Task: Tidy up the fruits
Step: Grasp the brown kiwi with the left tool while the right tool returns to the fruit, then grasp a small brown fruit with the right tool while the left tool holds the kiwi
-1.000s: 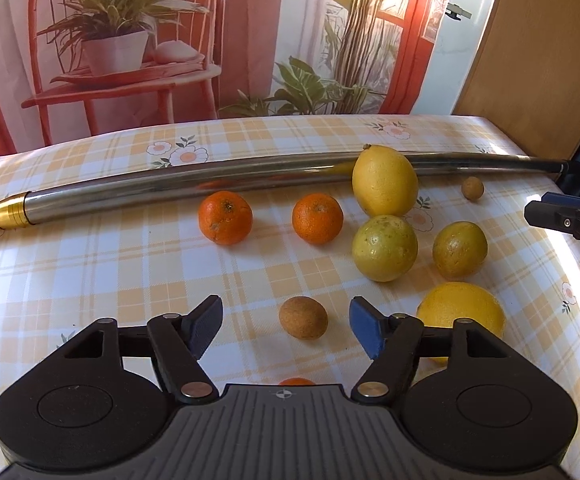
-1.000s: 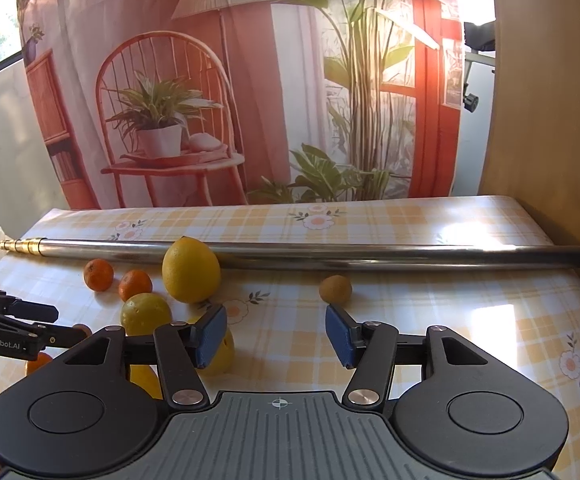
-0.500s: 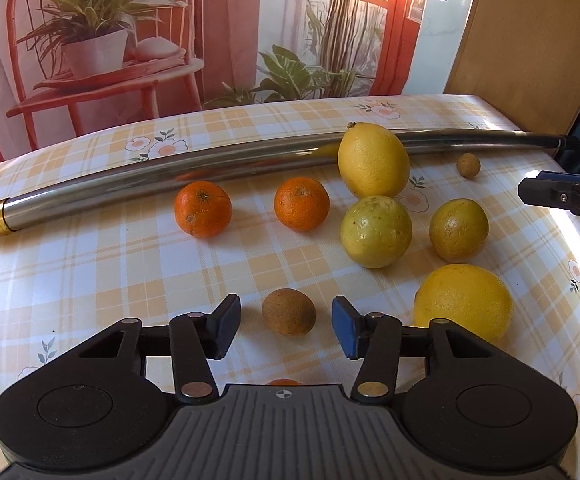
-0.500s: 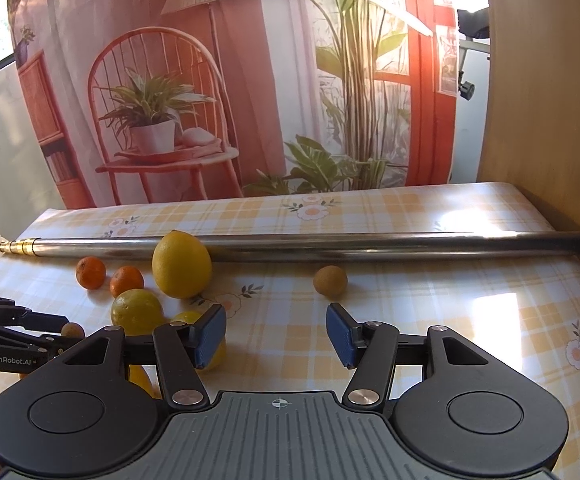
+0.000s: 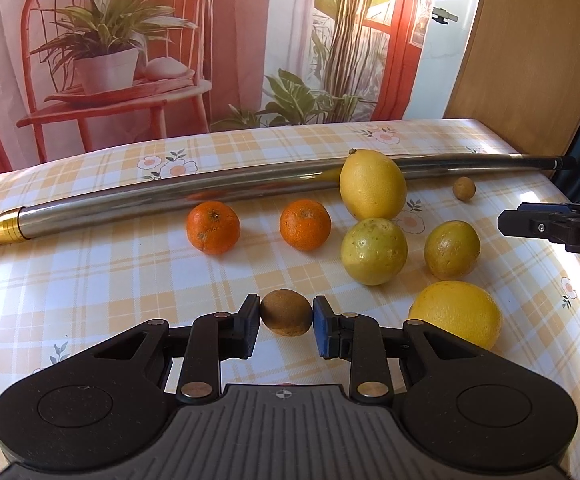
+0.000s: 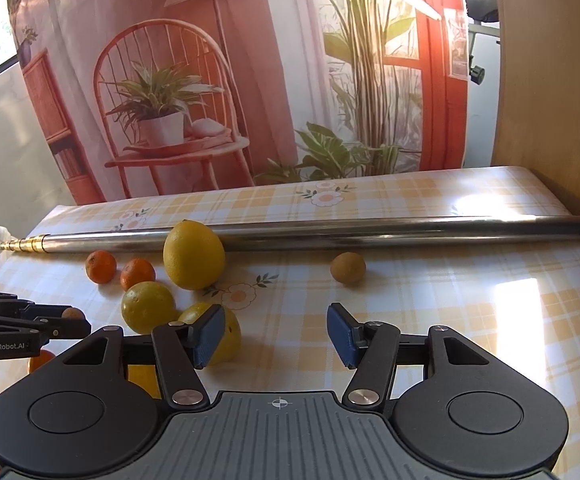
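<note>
A: Surface? Left unit status?
B: Checked tablecloth point(image 5: 90, 280). Left gripper point(image 5: 286, 320) clamps the small brown fruit point(image 5: 286, 312) squarely between both pads.
A: Right unit?
B: Right gripper point(image 6: 276, 334) spread, empty; second brown fruit point(image 6: 348, 267) lies ahead of its fingers, slightly right.

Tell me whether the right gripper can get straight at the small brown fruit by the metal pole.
Probably yes. The right gripper is open, and only bare tablecloth lies between it and the small brown fruit, which sits apart from the metal pole.
</note>
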A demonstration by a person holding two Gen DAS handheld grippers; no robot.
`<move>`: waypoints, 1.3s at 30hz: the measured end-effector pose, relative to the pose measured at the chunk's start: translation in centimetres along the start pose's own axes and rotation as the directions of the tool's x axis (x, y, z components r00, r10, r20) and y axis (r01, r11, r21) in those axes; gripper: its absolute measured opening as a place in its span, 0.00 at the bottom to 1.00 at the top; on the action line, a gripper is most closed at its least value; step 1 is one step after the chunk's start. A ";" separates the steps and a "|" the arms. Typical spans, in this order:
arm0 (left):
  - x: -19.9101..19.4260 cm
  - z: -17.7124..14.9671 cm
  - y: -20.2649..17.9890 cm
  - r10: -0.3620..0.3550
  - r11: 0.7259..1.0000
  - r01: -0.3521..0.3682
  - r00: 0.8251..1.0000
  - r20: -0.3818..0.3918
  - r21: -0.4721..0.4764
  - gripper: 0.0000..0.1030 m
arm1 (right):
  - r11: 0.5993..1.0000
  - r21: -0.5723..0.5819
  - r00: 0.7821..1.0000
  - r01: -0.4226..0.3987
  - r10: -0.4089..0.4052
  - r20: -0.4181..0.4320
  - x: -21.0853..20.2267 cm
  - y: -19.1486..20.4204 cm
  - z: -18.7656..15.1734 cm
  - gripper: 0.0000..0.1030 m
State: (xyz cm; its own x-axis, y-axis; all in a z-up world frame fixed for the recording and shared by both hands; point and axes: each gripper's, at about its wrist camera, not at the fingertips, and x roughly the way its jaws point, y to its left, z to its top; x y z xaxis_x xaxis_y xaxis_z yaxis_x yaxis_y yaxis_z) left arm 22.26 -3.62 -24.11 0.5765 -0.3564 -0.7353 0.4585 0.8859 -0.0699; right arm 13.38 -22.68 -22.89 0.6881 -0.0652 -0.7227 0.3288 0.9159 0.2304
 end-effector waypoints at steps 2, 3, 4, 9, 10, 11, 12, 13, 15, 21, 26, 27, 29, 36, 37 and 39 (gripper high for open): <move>-0.4 0.0 0.0 0.001 1.000 -0.001 1.000 0.009 -0.004 0.29 | 1.000 -0.002 1.000 -0.011 0.011 -0.005 0.1 0.3 0.0 0.51; -0.5 0.0 0.0 0.002 1.000 -0.001 1.000 0.014 -0.003 0.29 | 1.000 -0.006 1.000 -0.019 0.019 -0.008 0.2 0.5 0.1 0.51; -0.8 0.0 0.0 0.002 1.000 -0.002 1.000 0.020 -0.004 0.29 | 1.000 -0.010 1.000 -0.025 0.025 -0.010 0.3 0.7 0.1 0.51; -1.9 -0.2 0.2 -0.001 1.000 0.002 0.999 0.047 -0.025 0.29 | 0.998 -0.043 0.999 -0.036 0.035 -0.018 0.9 1.6 0.4 0.51; -2.2 -0.3 0.3 -0.001 0.999 0.003 0.999 0.052 -0.032 0.29 | 0.998 -0.053 0.999 -0.032 0.031 -0.012 0.9 1.7 0.5 0.51; -2.4 -0.3 0.3 0.001 0.999 0.001 0.998 0.058 -0.038 0.29 | 0.998 -0.057 1.000 -0.025 0.025 -0.004 0.9 1.7 0.6 0.51; -2.7 -0.3 0.4 0.005 0.999 -0.002 0.998 0.064 -0.044 0.29 | 0.998 -0.060 1.000 -0.011 0.012 0.016 0.9 1.5 0.7 0.51; -2.9 -0.4 0.5 0.011 0.999 -0.007 0.997 0.072 -0.051 0.29 | 0.998 -0.058 0.999 0.006 -0.004 0.033 0.9 1.3 0.9 0.51; -3.3 -0.4 0.6 0.024 0.997 -0.018 0.996 0.086 -0.070 0.29 | 0.997 -0.062 0.996 0.055 -0.050 0.074 1.0 0.8 1.1 0.51; -4.2 -0.9 0.8 0.050 0.993 -0.038 0.993 0.108 -0.110 0.29 | 0.980 -0.081 0.973 0.181 -0.166 0.162 3.3 -1.4 1.0 0.49; -4.3 -1.2 1.0 0.062 0.989 -0.048 0.993 0.101 -0.137 0.29 | 0.985 -0.043 0.979 0.165 -0.158 0.132 6.0 -2.9 0.8 0.42; -4.3 -1.2 1.0 0.064 0.989 -0.050 0.993 0.100 -0.139 0.29 | 0.983 -0.044 0.977 0.178 -0.171 0.126 6.4 -2.9 0.8 0.40; -4.4 -1.1 1.0 0.067 0.988 -0.052 0.993 0.101 -0.144 0.29 | 0.980 -0.050 0.976 0.191 -0.183 0.121 6.9 -2.7 1.0 0.38; -4.6 -1.3 0.8 0.077 0.986 -0.059 0.991 0.111 -0.155 0.29 | 0.978 -0.063 0.978 0.197 -0.192 0.077 8.0 -2.5 1.0 0.32; -4.7 -1.4 0.7 0.076 0.986 -0.058 0.991 0.112 -0.156 0.29 | 0.977 -0.070 0.978 0.199 -0.194 0.074 8.1 -2.4 1.0 0.30; -4.7 -1.4 0.7 0.072 0.986 -0.055 0.991 0.110 -0.157 0.29 | 0.978 -0.059 0.978 0.201 -0.197 0.065 8.2 -2.6 1.0 0.28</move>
State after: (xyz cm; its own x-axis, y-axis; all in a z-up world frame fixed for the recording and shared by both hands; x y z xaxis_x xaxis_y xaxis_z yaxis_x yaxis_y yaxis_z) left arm 18.89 -0.90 -21.67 0.6790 -0.3217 -0.6599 0.3147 0.9397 -0.1343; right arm 18.83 -25.99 -28.72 0.6508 -0.2698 -0.7097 0.4211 0.9061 0.0416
